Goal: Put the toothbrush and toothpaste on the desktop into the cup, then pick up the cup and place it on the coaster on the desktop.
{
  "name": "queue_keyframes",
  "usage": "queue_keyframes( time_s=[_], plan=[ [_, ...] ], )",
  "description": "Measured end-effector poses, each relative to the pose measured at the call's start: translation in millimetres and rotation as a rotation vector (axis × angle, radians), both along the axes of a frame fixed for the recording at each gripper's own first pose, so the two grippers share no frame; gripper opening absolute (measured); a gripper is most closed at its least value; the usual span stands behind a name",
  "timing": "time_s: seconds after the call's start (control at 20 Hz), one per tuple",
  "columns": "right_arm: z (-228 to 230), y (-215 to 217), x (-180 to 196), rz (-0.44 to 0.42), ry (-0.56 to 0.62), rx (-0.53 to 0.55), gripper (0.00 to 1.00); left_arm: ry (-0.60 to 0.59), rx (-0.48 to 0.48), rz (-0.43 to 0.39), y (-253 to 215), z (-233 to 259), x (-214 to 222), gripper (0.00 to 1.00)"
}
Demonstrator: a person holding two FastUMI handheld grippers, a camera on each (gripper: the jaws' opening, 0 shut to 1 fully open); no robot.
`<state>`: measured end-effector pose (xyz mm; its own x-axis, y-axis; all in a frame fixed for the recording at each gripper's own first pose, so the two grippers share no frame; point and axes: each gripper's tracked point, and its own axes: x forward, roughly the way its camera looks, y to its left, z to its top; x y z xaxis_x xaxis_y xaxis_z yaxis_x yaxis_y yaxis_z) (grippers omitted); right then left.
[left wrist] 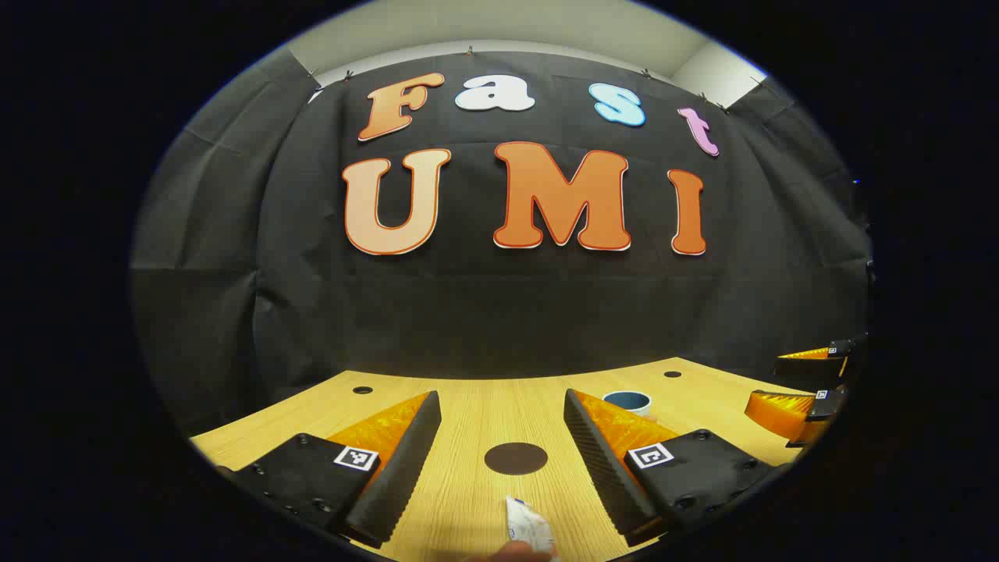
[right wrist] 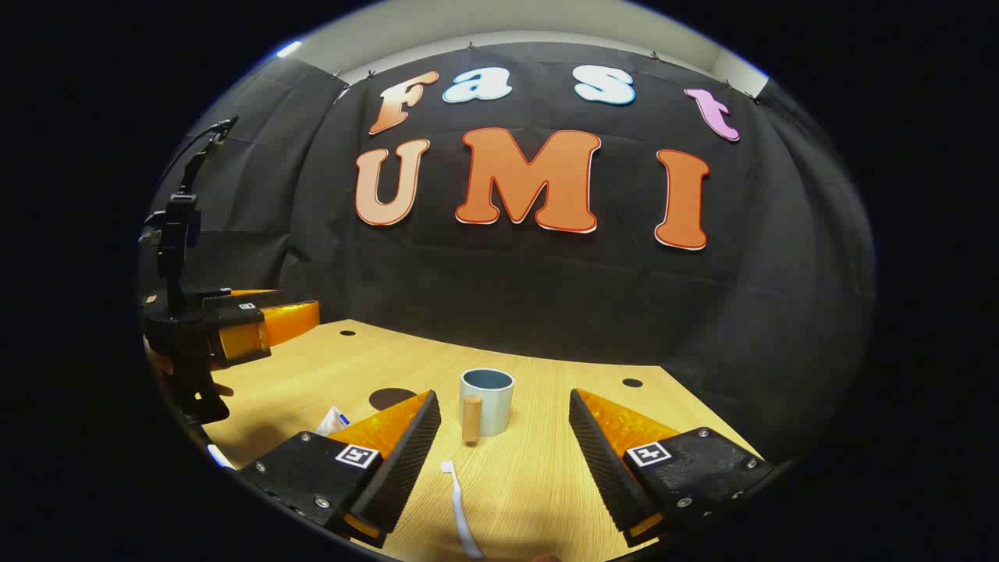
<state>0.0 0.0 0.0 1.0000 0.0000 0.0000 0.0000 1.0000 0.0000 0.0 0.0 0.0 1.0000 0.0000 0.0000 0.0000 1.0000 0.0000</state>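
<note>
The tabletop [right wrist: 546, 484] is light wood and carries every task item. One left gripper [left wrist: 503, 460] and one right gripper [right wrist: 503, 460] hover low over it, each with its fingers spread wide and pinching nothing.

One cup [right wrist: 487, 401], pale with a blue interior and a wooden handle, stands upright at mid-table, far of the right gripper. One dark round coaster [left wrist: 516, 458] lies flat to the left of the cup and apart from it. One toothpaste [left wrist: 528, 531] tube lies just near of the coaster, between the left fingers. One toothbrush [right wrist: 459, 507] lies flat between the right fingers, head pointing toward the cup.

Judged step: the opening pickup; nothing is in the cup. Next move, as judged: lower each gripper over its item, close the fingers across it, lift, then drop it upright into the cup.
</note>
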Motion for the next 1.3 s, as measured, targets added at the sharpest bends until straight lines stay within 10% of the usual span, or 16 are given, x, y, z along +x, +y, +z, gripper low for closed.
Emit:
queue_keyframes(
  time_s=[0.65,1.3],
  plan=[
    [3.8,-4.8,-2.6,-0.003,0.038,0.003,0.98,0.168,-0.040,-0.026,-4.7,-25.4,4.7,1.00],
    [-61.9,11.5,0.7,0.039,0.301,0.010,0.71,0.498,-0.061,-0.086,-16.3,-94.8,0.0,0.98]
  ],
)
